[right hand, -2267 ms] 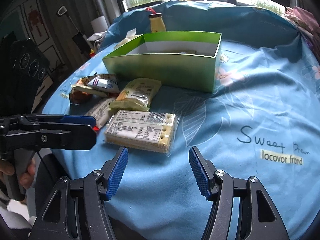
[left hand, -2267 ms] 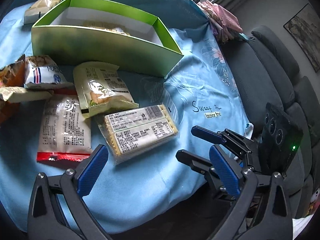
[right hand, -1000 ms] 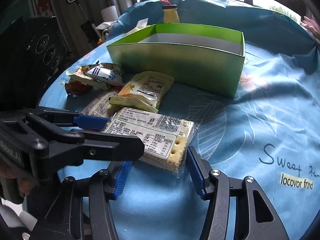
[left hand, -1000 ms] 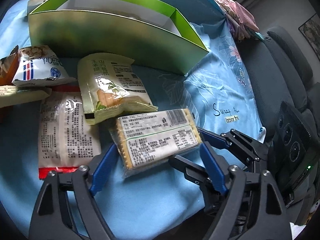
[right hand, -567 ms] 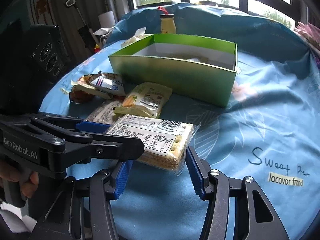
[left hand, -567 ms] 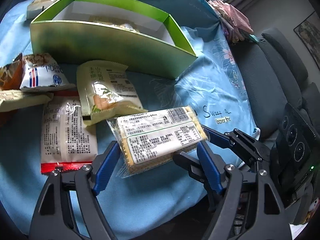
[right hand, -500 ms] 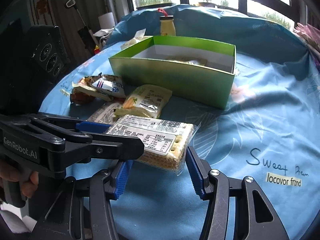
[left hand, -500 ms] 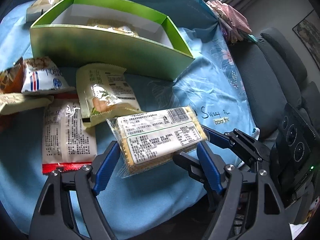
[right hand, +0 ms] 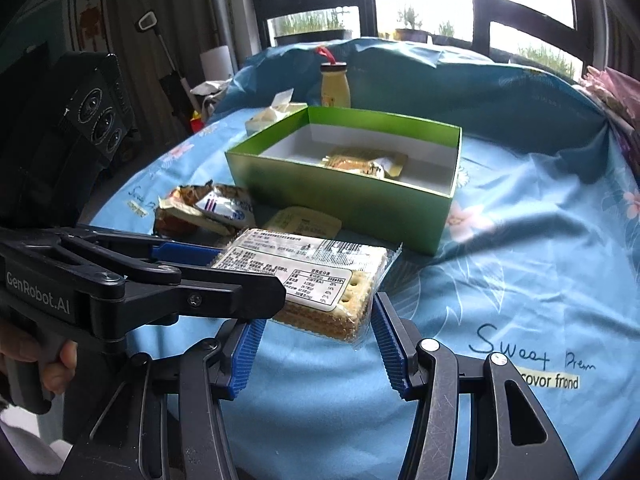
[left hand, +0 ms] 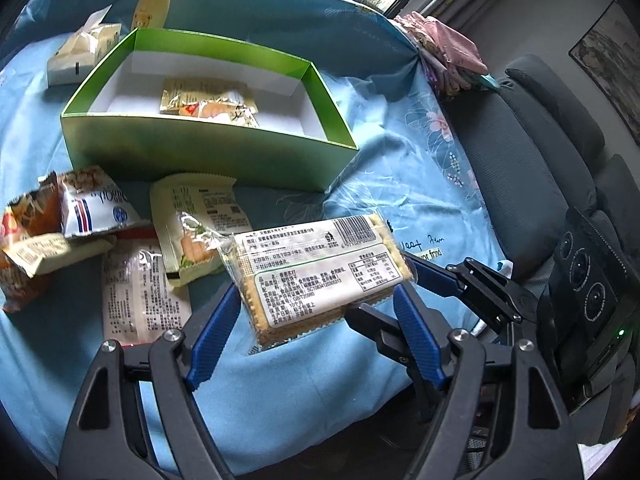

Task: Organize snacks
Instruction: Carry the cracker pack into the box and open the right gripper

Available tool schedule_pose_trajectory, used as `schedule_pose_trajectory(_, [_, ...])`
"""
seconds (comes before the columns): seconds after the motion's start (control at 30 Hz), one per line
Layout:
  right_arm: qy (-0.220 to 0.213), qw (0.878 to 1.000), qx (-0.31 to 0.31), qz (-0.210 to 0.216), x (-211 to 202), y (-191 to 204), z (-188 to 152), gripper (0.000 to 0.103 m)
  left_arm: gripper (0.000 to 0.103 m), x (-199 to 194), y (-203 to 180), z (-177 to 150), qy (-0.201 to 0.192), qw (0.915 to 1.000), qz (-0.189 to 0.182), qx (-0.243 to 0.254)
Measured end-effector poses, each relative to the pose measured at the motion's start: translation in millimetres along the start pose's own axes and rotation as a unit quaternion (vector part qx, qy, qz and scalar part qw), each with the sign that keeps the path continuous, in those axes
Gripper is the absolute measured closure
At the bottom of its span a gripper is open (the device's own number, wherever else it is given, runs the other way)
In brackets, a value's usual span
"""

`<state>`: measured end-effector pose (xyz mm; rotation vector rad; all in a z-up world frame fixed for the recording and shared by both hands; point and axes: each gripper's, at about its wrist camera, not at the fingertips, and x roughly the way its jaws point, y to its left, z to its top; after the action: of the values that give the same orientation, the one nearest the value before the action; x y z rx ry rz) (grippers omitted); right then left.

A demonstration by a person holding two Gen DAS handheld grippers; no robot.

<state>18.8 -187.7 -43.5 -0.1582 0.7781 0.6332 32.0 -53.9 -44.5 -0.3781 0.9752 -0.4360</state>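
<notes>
Both grippers are shut on one clear cracker pack point(left hand: 320, 270), lifted above the blue cloth. My left gripper point(left hand: 310, 322) grips its two long ends. My right gripper point(right hand: 316, 326) grips its near short end from the right; the pack point(right hand: 308, 280) shows there too. The open green box point(left hand: 192, 148) stands behind, with a few wrapped snacks point(left hand: 208, 106) inside; it also shows in the right wrist view point(right hand: 340, 196). Loose snack packets point(left hand: 140, 300) lie on the cloth at the left.
A yellow bottle point(right hand: 335, 86) and a white carton point(left hand: 80, 56) stand behind the box. A dark sofa point(left hand: 540, 168) runs along the table's right edge, with pink cloth point(left hand: 444, 52) at its far end. Windows are behind.
The two grippers closed on the cracker pack on the cloth and raised it. The view is now higher, and the inside of the green box shows.
</notes>
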Motion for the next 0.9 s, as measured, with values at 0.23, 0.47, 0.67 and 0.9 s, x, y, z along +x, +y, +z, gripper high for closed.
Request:
schedule_pose_trajectory(0.23, [-0.010, 1.000, -0.002, -0.001, -3.6, 0.2, 7.4, 0.047, 0.025, -4.9, -1.8, 5.9, -0.008, 1.0000, 0.000, 0.006])
schedule_pose_trajectory(0.47, [-0.019, 1.000, -0.010, -0.004, -1.7, 2.0, 18.3, 0.047, 0.025, -10.0, 0.7, 18.7, -0.016, 0.9998, 0.002, 0.012])
schedule_pose_trajectory(0.67, [-0.026, 1.000, -0.015, -0.006, 2.6, 1.3, 31.5, 0.047, 0.025, -15.8, 4.7, 31.2, -0.030, 0.9994, 0.005, 0.015])
schedule_pose_trajectory(0.9, [-0.034, 0.999, -0.020, -0.009, 9.6, 0.4, 45.5, 0.047, 0.025, -16.3, 8.6, 49.2, -0.038, 0.9991, 0.007, 0.018])
